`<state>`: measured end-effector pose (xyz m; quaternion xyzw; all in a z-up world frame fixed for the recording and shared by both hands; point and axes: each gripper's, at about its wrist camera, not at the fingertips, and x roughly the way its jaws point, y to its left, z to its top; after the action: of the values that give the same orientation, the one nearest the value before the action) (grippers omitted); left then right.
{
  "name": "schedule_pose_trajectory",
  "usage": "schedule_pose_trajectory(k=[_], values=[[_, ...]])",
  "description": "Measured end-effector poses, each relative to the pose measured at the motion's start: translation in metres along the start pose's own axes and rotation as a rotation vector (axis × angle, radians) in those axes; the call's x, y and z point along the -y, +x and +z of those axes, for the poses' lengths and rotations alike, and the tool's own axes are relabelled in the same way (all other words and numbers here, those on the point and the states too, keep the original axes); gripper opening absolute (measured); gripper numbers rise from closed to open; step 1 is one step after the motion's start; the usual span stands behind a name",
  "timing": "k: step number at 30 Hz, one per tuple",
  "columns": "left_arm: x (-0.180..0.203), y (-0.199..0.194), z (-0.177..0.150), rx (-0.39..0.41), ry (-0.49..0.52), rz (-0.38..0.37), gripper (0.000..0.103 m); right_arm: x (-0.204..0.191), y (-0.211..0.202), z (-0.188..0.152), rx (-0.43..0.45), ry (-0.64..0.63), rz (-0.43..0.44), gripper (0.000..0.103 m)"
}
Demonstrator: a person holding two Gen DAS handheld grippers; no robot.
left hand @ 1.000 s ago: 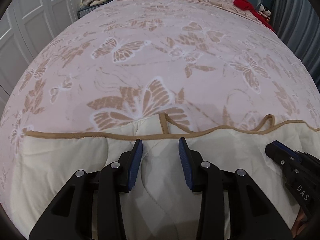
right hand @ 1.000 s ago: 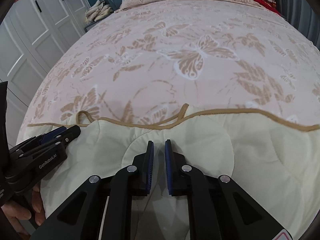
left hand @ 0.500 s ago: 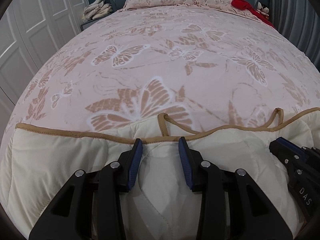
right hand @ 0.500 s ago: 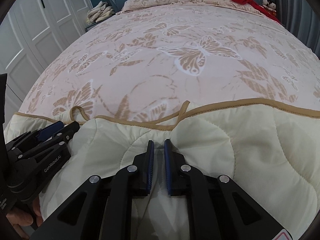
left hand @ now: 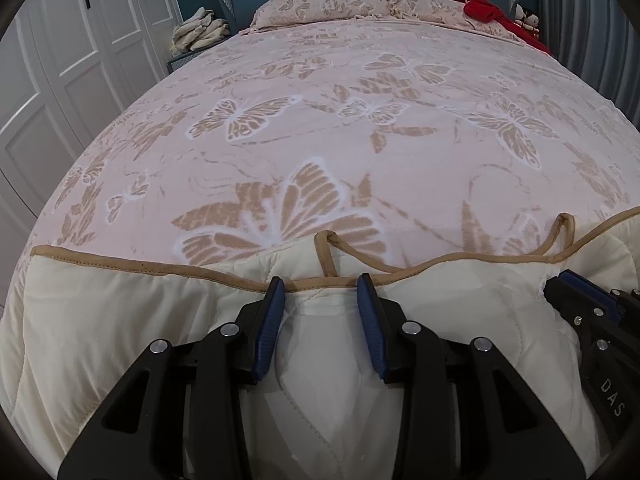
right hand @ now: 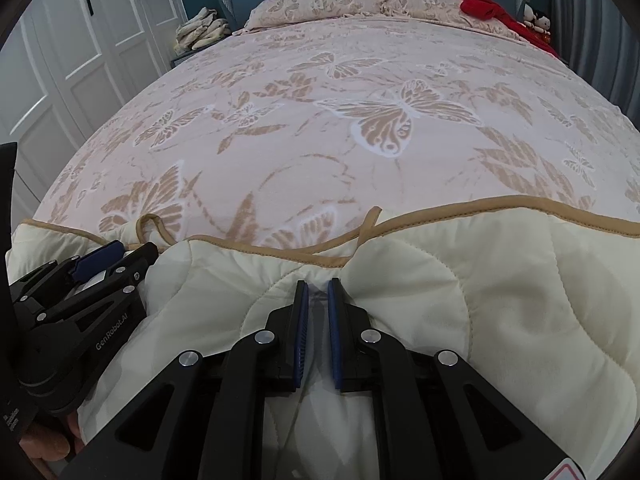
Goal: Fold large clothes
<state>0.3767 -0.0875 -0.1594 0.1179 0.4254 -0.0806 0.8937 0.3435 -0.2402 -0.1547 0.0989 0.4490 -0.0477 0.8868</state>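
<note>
A cream quilted blanket (left hand: 120, 320) with tan piping lies at the near end of the bed, its edge bunched between both grippers; it also shows in the right wrist view (right hand: 500, 300). My left gripper (left hand: 321, 286) is closed on a thick bunch of the blanket at its piped edge, with fabric filling the gap between its jaws. My right gripper (right hand: 318, 286) is shut on a fold of the blanket just behind the piping. Each gripper shows in the other's view, the right one (left hand: 560, 284) and the left one (right hand: 116, 252).
The bed (left hand: 360, 120) has a pink butterfly cover and pillows (left hand: 320, 4) at the head. Red cloth (left hand: 488, 12) lies at the far right corner. White wardrobe doors (left hand: 60, 60) stand on the left, with folded cloths (left hand: 200, 32) on a nightstand.
Both grippers have lifted and pulled back with the blanket edge, so more of the bed and headboard shows. Both keep the same grip on the blanket.
</note>
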Motion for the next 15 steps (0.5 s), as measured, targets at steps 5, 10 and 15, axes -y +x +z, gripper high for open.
schedule_pose_trajectory(k=[5,10,15], values=[[-0.012,-0.014,0.007,-0.033,-0.044,-0.061,0.039,0.005,-0.008,0.008,-0.028,0.028,0.017,0.006],[-0.072,-0.099,-0.018,0.008,-0.186,-0.063,0.067,-0.001,-0.102,0.001,0.030,0.025,-0.011,0.016],[-0.123,-0.142,-0.077,-0.075,-0.324,-0.038,0.068,-0.023,-0.151,-0.055,-0.034,0.025,0.082,0.017]])
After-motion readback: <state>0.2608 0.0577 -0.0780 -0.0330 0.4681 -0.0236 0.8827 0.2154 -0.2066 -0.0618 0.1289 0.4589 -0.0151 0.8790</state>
